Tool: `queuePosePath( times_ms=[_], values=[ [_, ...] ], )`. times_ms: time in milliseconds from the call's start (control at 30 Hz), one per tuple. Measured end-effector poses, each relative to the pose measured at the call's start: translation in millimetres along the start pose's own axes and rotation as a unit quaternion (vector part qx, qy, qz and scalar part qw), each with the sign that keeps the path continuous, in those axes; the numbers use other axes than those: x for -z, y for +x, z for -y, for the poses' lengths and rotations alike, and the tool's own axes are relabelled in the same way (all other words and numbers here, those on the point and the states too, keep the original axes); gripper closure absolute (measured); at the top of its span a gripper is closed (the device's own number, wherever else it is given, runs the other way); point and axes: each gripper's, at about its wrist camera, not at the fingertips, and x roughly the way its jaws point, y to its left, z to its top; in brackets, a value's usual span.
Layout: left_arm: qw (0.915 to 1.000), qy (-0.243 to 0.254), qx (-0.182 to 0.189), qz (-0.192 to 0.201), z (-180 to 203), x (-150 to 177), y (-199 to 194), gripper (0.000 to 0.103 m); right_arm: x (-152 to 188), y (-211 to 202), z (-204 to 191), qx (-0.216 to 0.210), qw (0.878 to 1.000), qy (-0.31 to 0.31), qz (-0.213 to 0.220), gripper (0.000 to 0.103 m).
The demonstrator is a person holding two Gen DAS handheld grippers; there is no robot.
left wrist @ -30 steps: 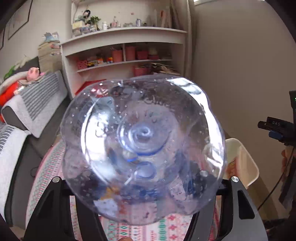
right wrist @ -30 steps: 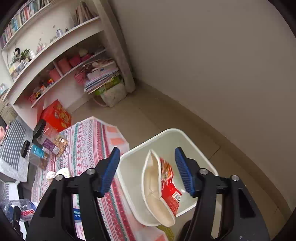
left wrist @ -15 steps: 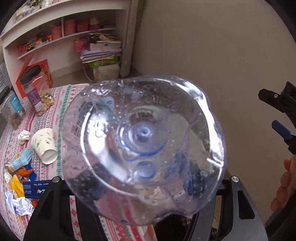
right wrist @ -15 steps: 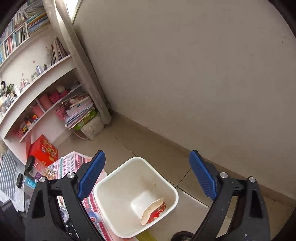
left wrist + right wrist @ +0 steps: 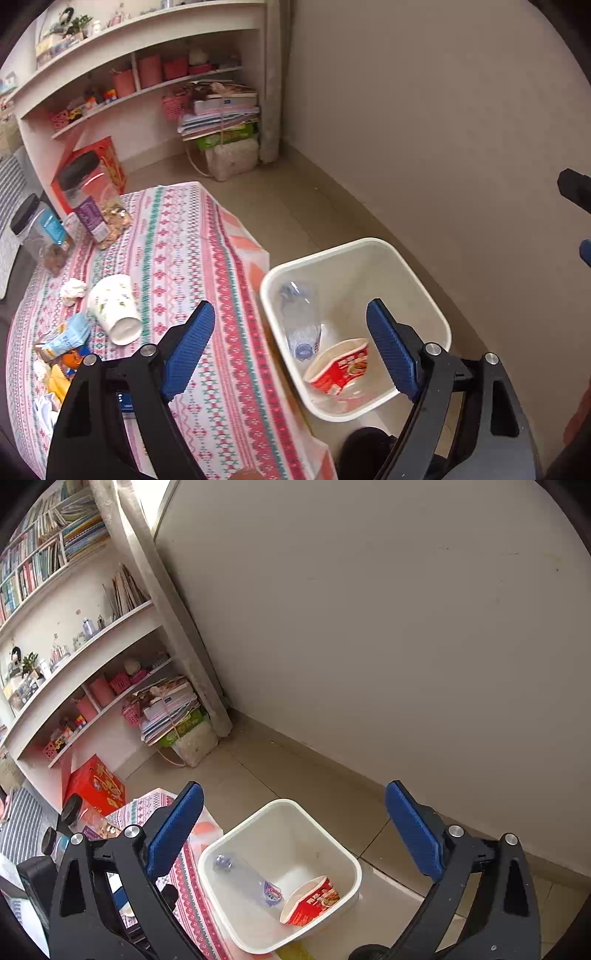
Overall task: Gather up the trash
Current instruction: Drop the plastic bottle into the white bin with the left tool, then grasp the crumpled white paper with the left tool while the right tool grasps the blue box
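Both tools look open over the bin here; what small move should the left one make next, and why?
Probably swing the left tool back over the table toward the tipped paper cup. It is open and empty, the plastic bottle and noodle bowl already lie in the bin, and the cup is the nearest litter left.

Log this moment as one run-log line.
left gripper: open, above bin | right gripper: open | white bin: holds plastic bottle and red noodle cup | paper cup: on table
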Motion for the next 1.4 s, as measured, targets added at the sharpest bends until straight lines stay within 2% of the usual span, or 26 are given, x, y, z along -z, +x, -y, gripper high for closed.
queuePosePath(
  times_ms=[133, 333, 567, 867, 1067, 1400],
  values=[
    [0.9993, -0.017, -0.032, 0.009, -30, 4, -10, 0.019, 12, 0, -25, 0.007, 0.999, -0.038, -0.006, 0.007],
    [0.9957, -0.014, -0.084, 0.037, -62, 12, -36, 0.015, 34, 1, -63, 0.004, 0.995, -0.098, -0.017, 0.007],
    [0.9894, -0.012, -0.137, 0.046, -101, 29, -53, 0.014, 64, 0, -107, -0.014, 0.987, -0.161, -0.024, 0.007],
    [0.983, -0.044, -0.172, 0.048, -155, 46, -60, 0.012, 100, -3, -157, -0.03, 0.973, -0.23, -0.02, 0.007],
    [0.9814, -0.065, -0.178, 0.031, -190, 62, -54, 0.012, 121, 2, -186, -0.044, 0.964, -0.259, -0.035, 0.007],
    [0.9813, -0.085, -0.162, -0.06, -249, 77, -44, 0.012, 150, 10, -223, -0.07, 0.953, -0.287, -0.07, 0.007]
  ],
)
